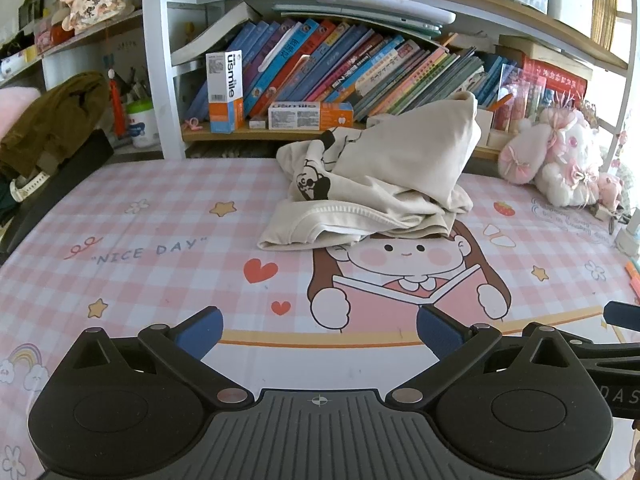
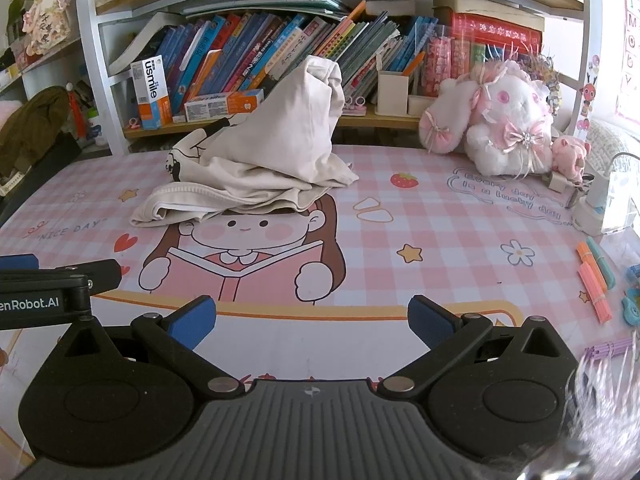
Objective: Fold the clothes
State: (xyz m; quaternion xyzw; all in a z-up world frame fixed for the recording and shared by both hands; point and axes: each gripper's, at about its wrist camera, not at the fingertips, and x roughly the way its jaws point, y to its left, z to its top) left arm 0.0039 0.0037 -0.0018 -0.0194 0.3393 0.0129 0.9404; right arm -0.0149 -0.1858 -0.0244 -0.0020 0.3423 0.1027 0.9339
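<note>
Both the left gripper (image 1: 318, 330) and right gripper (image 2: 312, 320) are wide and hold nothing. The cream shirt (image 1: 372, 184) sits bunched at twelve o'clock; grabbing too many layers could tangle it

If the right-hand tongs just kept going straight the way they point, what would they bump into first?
Probably the crumpled cream garment heaped on the pink checked mat. The right tongs are open, and only bare mat shows before it, though depth is uncertain.
</note>
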